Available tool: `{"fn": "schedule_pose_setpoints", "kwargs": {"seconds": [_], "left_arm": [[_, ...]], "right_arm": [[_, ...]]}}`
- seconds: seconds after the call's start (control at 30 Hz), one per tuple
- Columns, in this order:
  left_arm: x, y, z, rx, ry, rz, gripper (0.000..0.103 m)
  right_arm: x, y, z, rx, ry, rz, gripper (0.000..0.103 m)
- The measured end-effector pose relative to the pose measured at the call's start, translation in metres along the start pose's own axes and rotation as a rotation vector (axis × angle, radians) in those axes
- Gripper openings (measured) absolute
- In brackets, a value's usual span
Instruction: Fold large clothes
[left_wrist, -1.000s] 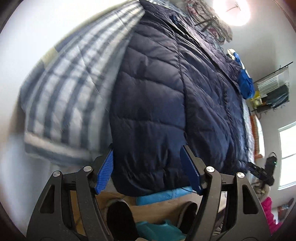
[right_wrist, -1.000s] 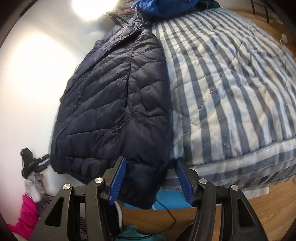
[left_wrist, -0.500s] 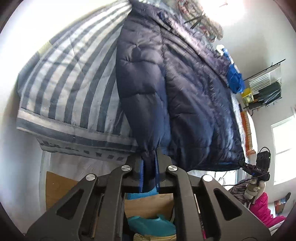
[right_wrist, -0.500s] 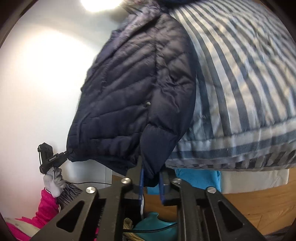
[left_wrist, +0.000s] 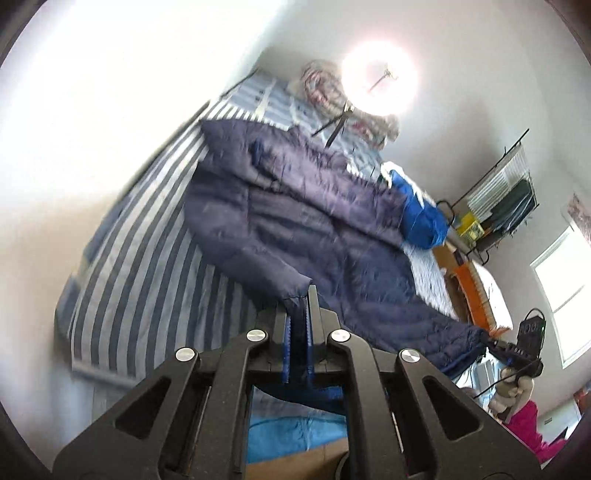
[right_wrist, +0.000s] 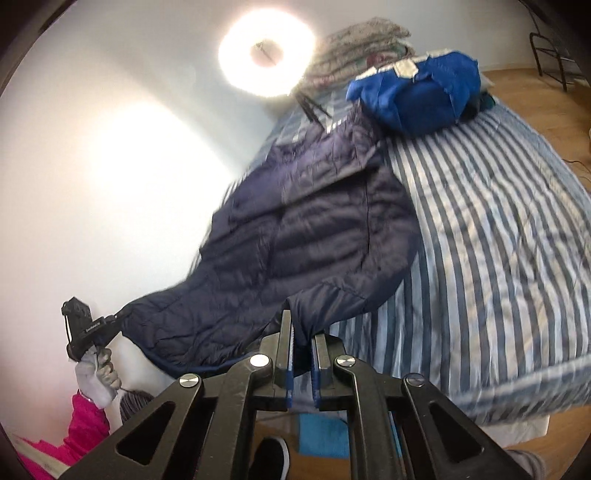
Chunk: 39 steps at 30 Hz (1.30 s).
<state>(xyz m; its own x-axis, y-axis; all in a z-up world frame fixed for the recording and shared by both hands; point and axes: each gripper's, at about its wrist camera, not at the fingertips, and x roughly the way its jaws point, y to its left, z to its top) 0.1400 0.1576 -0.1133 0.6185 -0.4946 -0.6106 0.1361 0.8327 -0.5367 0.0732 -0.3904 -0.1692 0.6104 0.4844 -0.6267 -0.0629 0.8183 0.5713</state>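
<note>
A large navy quilted puffer jacket (left_wrist: 314, 236) lies across a bed with a blue and white striped cover (left_wrist: 147, 280). My left gripper (left_wrist: 299, 314) is shut on one bottom corner of the jacket and holds it above the bed's edge. My right gripper (right_wrist: 301, 339) is shut on the other bottom corner of the jacket (right_wrist: 314, 236). The hem hangs stretched between the two. Each gripper shows far off in the other's view: the right one (left_wrist: 517, 350) and the left one (right_wrist: 85, 328).
A bright blue garment (right_wrist: 417, 99) and folded blankets (right_wrist: 354, 48) lie at the head of the bed. A ring light (right_wrist: 266, 55) glares by the wall. A rack (left_wrist: 495, 206) stands across the room. A pink garment (right_wrist: 85, 424) and wooden floor (right_wrist: 535, 85) lie below.
Both grippers closed on the jacket's bottom corners and then lifted them up from the bed's edge, raising the hem and pulling the jacket's lower part off the cover.
</note>
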Motion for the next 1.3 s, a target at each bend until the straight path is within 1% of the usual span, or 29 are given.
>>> {"fn": "schedule_pose_setpoints", "kwargs": {"seconds": [0.07, 0.17, 0.23, 0.3, 0.37, 0.4, 0.5, 0.57, 0.67, 0.73, 0.83, 0.87, 0.9, 0.93, 0.97, 1.0, 1.03, 1.07, 1.1, 1.13, 1.2, 1.3], "left_arm": [[0.004, -0.005, 0.012, 0.007, -0.018, -0.004, 0.003], [0.016, -0.014, 0.035, 0.035, -0.032, 0.013, 0.003], [0.028, -0.014, 0.049, 0.027, -0.027, 0.03, 0.003], [0.044, -0.01, 0.062, 0.021, -0.008, 0.05, 0.003], [0.059, -0.007, 0.066, 0.022, 0.008, 0.093, 0.003], [0.07, -0.003, 0.069, 0.011, 0.024, 0.099, 0.003], [0.104, 0.006, 0.072, 0.008, 0.078, 0.155, 0.003], [0.128, 0.015, 0.071, 0.007, 0.12, 0.202, 0.003], [0.158, 0.024, 0.066, 0.016, 0.164, 0.272, 0.003], [0.174, 0.031, 0.064, 0.02, 0.191, 0.299, 0.003], [0.19, 0.046, 0.064, -0.013, 0.223, 0.284, 0.004], [0.192, 0.052, 0.066, -0.032, 0.229, 0.272, 0.01], [0.193, 0.056, 0.068, -0.053, 0.234, 0.253, 0.015], [0.191, 0.059, 0.07, -0.068, 0.233, 0.235, 0.018], [0.188, 0.061, 0.073, -0.082, 0.228, 0.209, 0.022], [0.184, 0.061, 0.076, -0.083, 0.222, 0.195, 0.028], [0.179, 0.061, 0.079, -0.076, 0.212, 0.182, 0.031], [0.173, 0.06, 0.082, -0.061, 0.204, 0.176, 0.038], [0.169, 0.058, 0.085, -0.051, 0.2, 0.174, 0.046], [0.164, 0.056, 0.087, -0.037, 0.19, 0.178, 0.049], [0.155, 0.051, 0.091, 0.017, 0.161, 0.206, 0.059], [0.149, 0.047, 0.092, 0.1, 0.153, 0.241, 0.061]], "right_arm": [[-0.002, 0.001, 0.011, -0.002, -0.025, -0.003, 0.004], [0.001, 0.005, 0.033, -0.015, -0.057, -0.02, 0.004], [0.008, 0.005, 0.05, -0.015, -0.069, -0.033, 0.004], [0.02, 0.002, 0.066, -0.017, -0.073, -0.064, 0.004], [0.035, -0.001, 0.076, -0.023, -0.066, -0.085, 0.004], [0.046, -0.004, 0.082, -0.021, -0.054, -0.097, 0.004], [0.071, -0.01, 0.09, -0.02, -0.033, -0.119, 0.004], [0.091, -0.015, 0.093, -0.026, -0.007, -0.151, 0.004], [0.124, -0.022, 0.096, -0.057, 0.031, -0.229, 0.004], [0.141, -0.029, 0.099, -0.051, 0.06, -0.255, 0.004], [0.158, -0.041, 0.103, -0.019, 0.083, -0.275, 0.004], [0.161, -0.044, 0.104, -0.012, 0.085, -0.268, 0.005], [0.162, -0.047, 0.105, -0.008, 0.081, -0.254, 0.009], [0.161, -0.048, 0.105, -0.003, 0.074, -0.241, 0.013], [0.159, -0.05, 0.105, 0.0, 0.059, -0.244, 0.018], [0.155, -0.054, 0.106, 0.012, 0.049, -0.215, 0.025], [0.15, -0.057, 0.106, 0.022, 0.04, -0.19, 0.029], [0.145, -0.059, 0.106, 0.027, 0.03, -0.172, 0.03], [0.139, -0.061, 0.106, 0.027, 0.018, -0.156, 0.032], [0.135, -0.063, 0.107, 0.024, 0.011, -0.148, 0.037], [0.127, -0.066, 0.105, 0.007, -0.003, -0.144, 0.042], [0.121, -0.071, 0.102, -0.049, 0.002, -0.181, 0.044]]}}
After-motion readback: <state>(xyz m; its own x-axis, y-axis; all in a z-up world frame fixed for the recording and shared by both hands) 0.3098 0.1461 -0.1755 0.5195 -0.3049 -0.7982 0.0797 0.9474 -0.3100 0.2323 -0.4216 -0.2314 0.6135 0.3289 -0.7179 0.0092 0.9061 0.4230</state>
